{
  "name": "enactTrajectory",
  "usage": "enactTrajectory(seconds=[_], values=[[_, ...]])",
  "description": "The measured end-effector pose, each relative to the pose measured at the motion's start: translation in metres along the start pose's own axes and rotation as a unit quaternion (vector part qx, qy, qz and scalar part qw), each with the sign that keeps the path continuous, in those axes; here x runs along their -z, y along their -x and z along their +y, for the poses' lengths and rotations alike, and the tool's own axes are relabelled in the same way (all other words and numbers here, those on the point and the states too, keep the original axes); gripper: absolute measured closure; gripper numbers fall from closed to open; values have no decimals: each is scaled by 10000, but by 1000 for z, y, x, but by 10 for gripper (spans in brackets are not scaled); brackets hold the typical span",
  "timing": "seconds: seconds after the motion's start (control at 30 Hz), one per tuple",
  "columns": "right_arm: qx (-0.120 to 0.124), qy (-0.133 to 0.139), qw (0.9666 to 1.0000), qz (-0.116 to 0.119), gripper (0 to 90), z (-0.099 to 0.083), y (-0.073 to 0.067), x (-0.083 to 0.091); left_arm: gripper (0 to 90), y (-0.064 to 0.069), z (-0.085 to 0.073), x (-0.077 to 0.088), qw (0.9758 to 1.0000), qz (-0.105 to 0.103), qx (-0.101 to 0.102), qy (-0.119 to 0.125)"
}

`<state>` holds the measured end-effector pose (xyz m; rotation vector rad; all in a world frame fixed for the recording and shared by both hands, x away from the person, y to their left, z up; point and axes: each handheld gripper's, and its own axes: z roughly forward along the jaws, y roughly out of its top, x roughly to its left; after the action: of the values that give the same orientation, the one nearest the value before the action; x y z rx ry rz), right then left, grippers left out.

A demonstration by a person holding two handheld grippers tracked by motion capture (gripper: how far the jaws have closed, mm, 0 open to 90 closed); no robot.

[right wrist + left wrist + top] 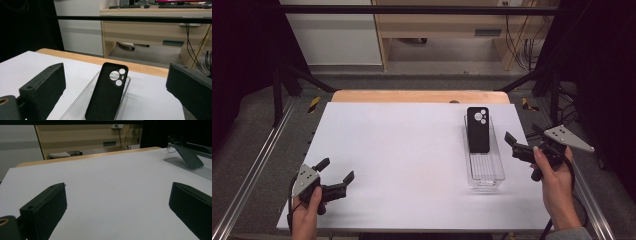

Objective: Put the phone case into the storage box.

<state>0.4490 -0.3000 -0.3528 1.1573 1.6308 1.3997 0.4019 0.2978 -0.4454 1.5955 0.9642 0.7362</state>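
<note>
Black phone case [478, 129] leans tilted in the clear plastic tray [485, 175], right of center on the white table [402, 150]. Right gripper [519, 142] sits just beside it, jaws apparently wide; left gripper [335, 173], lower left, gapes wide too, holding nothing.

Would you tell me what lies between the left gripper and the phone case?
Bare white table, in the high view, separates the left gripper from the phone case leaning in its clear tray.
</note>
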Motion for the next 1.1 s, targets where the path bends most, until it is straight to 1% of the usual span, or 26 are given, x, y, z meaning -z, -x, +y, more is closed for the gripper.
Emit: enactTrajectory(seconds=[0.1,0.27,0.5,0.67,0.87,1.1], values=[[65,68,10000,-29,27,-4,1,2,16,1,0,1,10000,-21,-13,-10],[107,146,9998,-46,26,-9,1,6,16,2,-1,2,10000,-27,-43,-31],[76,211,9997,-55,24,-16,4,12,17,1,-1,4,10000,-16,-31,-20],[102,209,9997,-59,24,-24,5,15,17,1,-2,5,10000,-20,6,7],[17,204,9998,-73,23,-34,7,19,17,0,-2,5,10000,-5,9,11],[-17,178,9998,-87,22,-43,8,22,17,0,-2,6,10000,-12,0,17]])
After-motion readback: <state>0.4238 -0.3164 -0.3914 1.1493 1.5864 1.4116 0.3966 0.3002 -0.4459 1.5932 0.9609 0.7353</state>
